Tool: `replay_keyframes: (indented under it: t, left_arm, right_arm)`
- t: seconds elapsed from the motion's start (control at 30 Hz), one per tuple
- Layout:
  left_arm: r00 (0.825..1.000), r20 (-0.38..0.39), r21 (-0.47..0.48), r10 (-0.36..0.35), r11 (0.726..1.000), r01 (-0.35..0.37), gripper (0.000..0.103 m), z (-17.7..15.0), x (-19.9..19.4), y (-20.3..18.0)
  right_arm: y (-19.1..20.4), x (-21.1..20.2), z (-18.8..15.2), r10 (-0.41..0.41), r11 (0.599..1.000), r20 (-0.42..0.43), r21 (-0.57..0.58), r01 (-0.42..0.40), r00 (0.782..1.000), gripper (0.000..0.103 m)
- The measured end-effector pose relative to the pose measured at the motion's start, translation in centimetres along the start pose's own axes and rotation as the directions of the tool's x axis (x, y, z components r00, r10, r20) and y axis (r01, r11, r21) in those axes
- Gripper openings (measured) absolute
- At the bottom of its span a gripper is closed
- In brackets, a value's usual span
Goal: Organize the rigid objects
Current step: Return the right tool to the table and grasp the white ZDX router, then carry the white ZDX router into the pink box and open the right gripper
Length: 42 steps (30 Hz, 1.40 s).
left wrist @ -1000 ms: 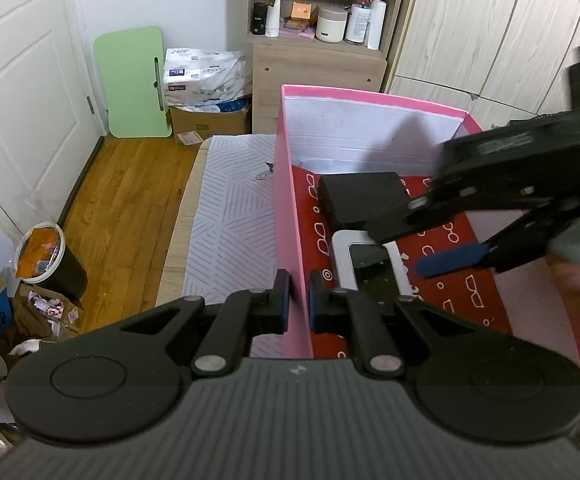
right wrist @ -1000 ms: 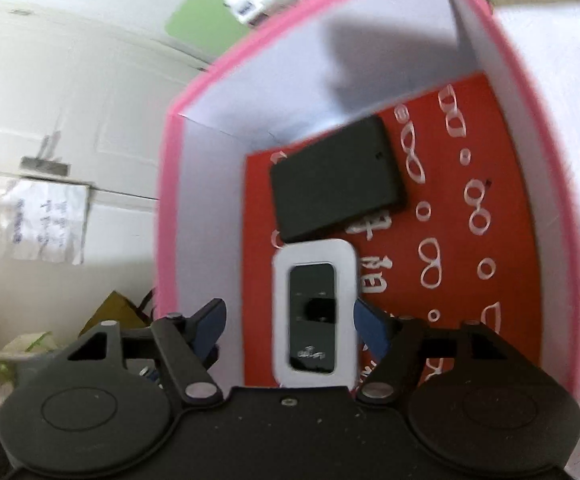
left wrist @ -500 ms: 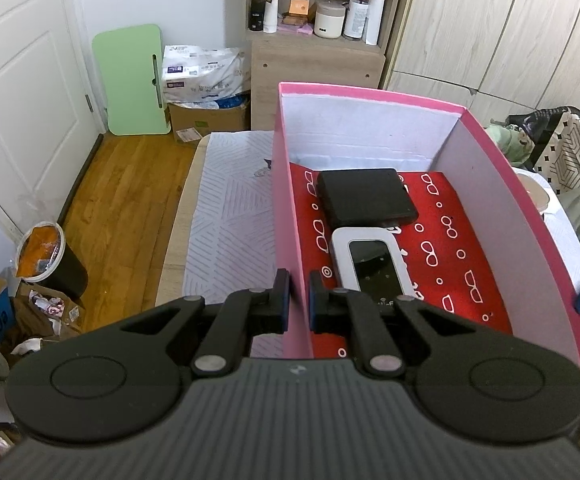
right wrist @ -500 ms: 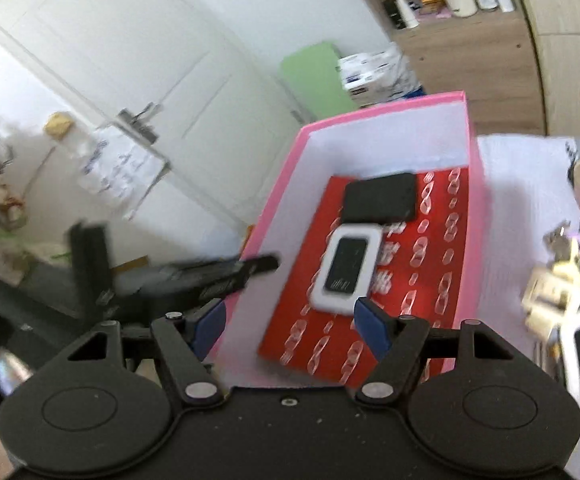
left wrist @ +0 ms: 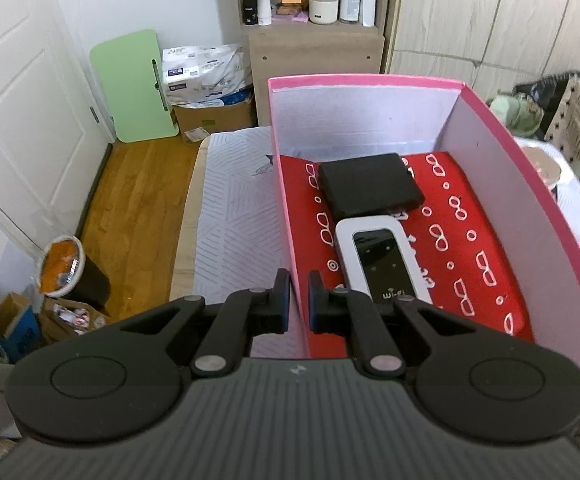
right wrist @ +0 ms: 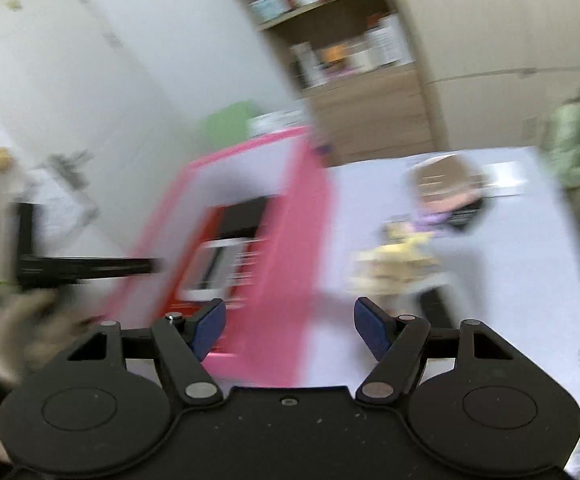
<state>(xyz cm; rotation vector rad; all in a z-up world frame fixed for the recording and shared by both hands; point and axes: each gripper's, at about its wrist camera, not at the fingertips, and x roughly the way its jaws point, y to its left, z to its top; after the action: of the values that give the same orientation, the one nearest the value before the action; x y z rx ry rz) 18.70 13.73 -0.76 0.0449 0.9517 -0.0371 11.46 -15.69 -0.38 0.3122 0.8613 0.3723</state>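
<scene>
A pink box point(left wrist: 370, 80) with a red patterned floor stands on the table. Inside it lie a black flat device point(left wrist: 370, 184) and a white pocket Wi-Fi router point(left wrist: 382, 260), side by side and touching. My left gripper point(left wrist: 298, 296) is shut on the box's left wall, one finger on each side. In the blurred right wrist view my right gripper point(right wrist: 290, 326) stands open and empty, in front of the pink box point(right wrist: 290, 240) and its right wall. To the right of the box, a yellowish cluster of small items point(right wrist: 398, 264) and a round object point(right wrist: 442, 184) lie on the cloth.
A white patterned cloth point(left wrist: 233, 216) covers the table left of the box. On the wooden floor stand a bin point(left wrist: 65, 268), a green board point(left wrist: 133, 84) and cardboard boxes. A shelf with bottles point(left wrist: 314, 4) and wardrobe doors stand behind. Clothes point(left wrist: 530, 108) lie at the right.
My right gripper has pulled out of the box, leaving the white router there, and swung right and upward. The left gripper has kept its hold on the box wall.
</scene>
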Motion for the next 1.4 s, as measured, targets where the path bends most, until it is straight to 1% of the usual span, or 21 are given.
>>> replay_keyframes:
  t: [0.07,0.17,0.33,0.47,0.57,0.6,0.67,0.73,0.87,0.93,0.97,1.0,1.03,1.1,1.13,1.23,1.4]
  left_arm:
    - [1.000,-0.009,0.030,0.017,0.999,-0.017,0.008,0.1,0.0,-0.4]
    - [0.999,-0.015,0.066,0.039,0.997,-0.038,0.008,0.2,0.0,-0.9]
    - [0.997,-0.022,0.123,0.068,0.990,-0.065,0.008,0.2,-0.1,-1.5]
    - [0.997,-0.024,0.132,0.071,0.989,-0.068,0.008,0.3,-0.2,-1.5]
    - [0.997,-0.023,0.127,0.070,0.990,-0.067,0.008,0.3,-0.2,-1.4]
    - [0.997,-0.024,0.123,0.067,0.990,-0.063,0.008,0.3,-0.3,-1.4]
    - [0.998,-0.023,0.122,0.064,0.991,-0.061,0.008,0.3,-0.3,-1.4]
    - [0.998,-0.019,0.116,0.057,0.992,-0.055,0.008,0.2,-0.3,-1.2]
    - [0.999,-0.018,0.112,0.051,0.993,-0.049,0.008,0.1,-0.3,-1.1]
    - [0.999,-0.019,0.111,0.047,0.993,-0.045,0.008,0.1,-0.3,-1.1]
    - [0.999,-0.019,0.112,0.046,0.993,-0.044,0.008,0.1,-0.3,-1.1]
    - [0.999,-0.019,0.112,0.048,0.993,-0.046,0.008,0.2,-0.3,-1.1]
    - [0.999,-0.019,0.110,0.049,0.993,-0.046,0.008,0.2,-0.3,-1.1]
    - [0.999,-0.020,0.103,0.048,0.994,-0.046,0.008,0.2,-0.3,-1.0]
    - [0.999,-0.020,0.099,0.048,0.994,-0.046,0.008,0.2,-0.4,-1.0]
    - [0.999,-0.017,0.100,0.046,0.994,-0.044,0.008,0.2,-0.4,-1.0]
    - [0.999,-0.017,0.099,0.042,0.994,-0.040,0.007,0.1,-0.4,-0.8]
  right_arm:
    - [-1.5,0.0,-0.8,-0.079,0.997,0.036,-0.011,0.079,0.996,0.076]
    - [-3.4,0.5,-2.0,-0.136,0.990,0.077,-0.020,0.138,0.988,0.076]
    - [-4.2,3.3,-3.1,-0.203,0.967,0.044,-0.145,0.208,0.978,0.076]
    - [-4.7,5.2,-3.0,-0.244,0.937,-0.009,-0.260,0.233,0.970,0.076]
    - [-4.3,6.1,-3.1,-0.272,0.892,-0.052,-0.388,0.232,0.961,0.074]
    - [-4.3,6.3,-3.1,-0.274,0.878,-0.068,-0.424,0.221,0.959,0.070]
    - [-4.3,6.5,-2.8,-0.251,0.879,-0.112,-0.442,0.178,0.962,0.063]
    - [-4.4,6.5,-2.6,-0.245,0.877,-0.125,-0.452,0.164,0.962,0.063]
    - [-4.9,6.9,-1.9,-0.235,0.890,-0.152,-0.431,0.150,0.960,0.064]
    - [-5.2,8.0,-1.6,-0.239,0.895,-0.172,-0.420,0.148,0.956,0.069]
    - [-5.4,8.3,-1.5,-0.227,0.900,-0.168,-0.412,0.141,0.959,0.071]
    - [-5.6,8.6,-1.2,-0.213,0.909,-0.171,-0.394,0.132,0.962,0.074]
    - [-5.7,8.9,-1.0,-0.203,0.918,-0.171,-0.375,0.127,0.964,0.074]
    - [-5.5,9.1,-0.9,-0.208,0.916,-0.151,-0.377,0.138,0.966,0.065]
    - [-5.5,9.1,-0.8,-0.205,0.920,-0.146,-0.366,0.140,0.968,0.065]
    - [-6.2,8.7,-0.5,-0.218,0.948,-0.134,-0.264,0.177,0.967,0.065]
    - [-7.5,7.1,0.3,-0.161,0.983,-0.119,-0.110,0.148,0.980,0.065]
